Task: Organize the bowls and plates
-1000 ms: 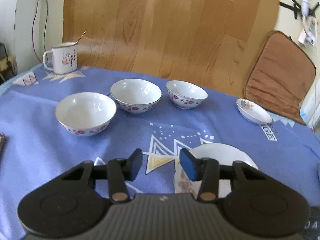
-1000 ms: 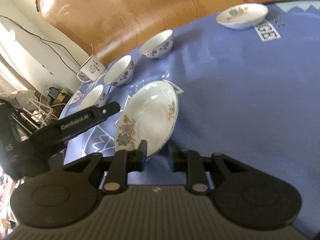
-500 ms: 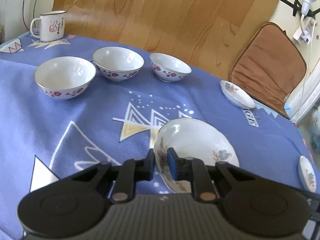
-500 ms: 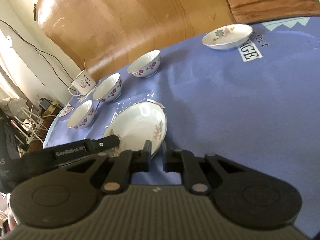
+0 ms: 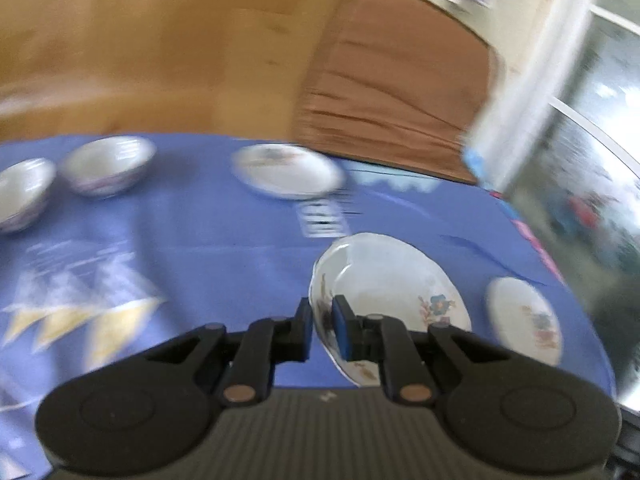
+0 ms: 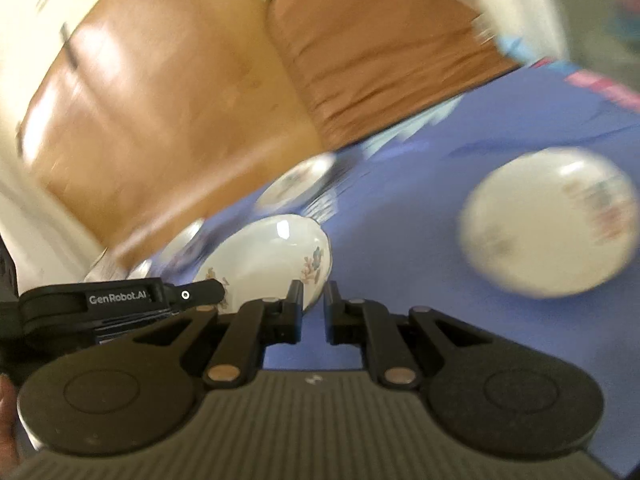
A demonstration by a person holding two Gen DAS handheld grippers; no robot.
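Left gripper (image 5: 322,330): jaws closed to a narrow gap on the near rim of the plate (image 5: 394,292), one pad inside the rim and one outside.
Right gripper (image 6: 311,312): jaws nearly closed; the plate's rim (image 6: 280,262) sits at or just before the left finger, and whether it is pinched cannot be told.
Plate: white, floral, tilted with its far edge raised and apparently clear of the table (image 5: 224,228), near the right edge.
Handling (judged): glazed ceramic, stiff, moderately heavy, slippery and breakable; a rim pinch is the only hold, and a second hold on the opposite rim would curb swinging.
Second plate (image 5: 524,320): flat on the table beside the right edge, empty; the likely stacking target. In the right wrist view it is the large white disc (image 6: 548,220).
Third plate (image 5: 288,170): small, floral, empty, near the far edge.
Bowls: one (image 5: 106,166) and another (image 5: 22,192), upright toward the far left, apparently empty; blur hides detail.
Cushion (image 5: 394,92): brown, beyond the far edge.
Risk (judged): blur suggests fast motion; a slip or a hard landing plate on plate could chip the glaze.
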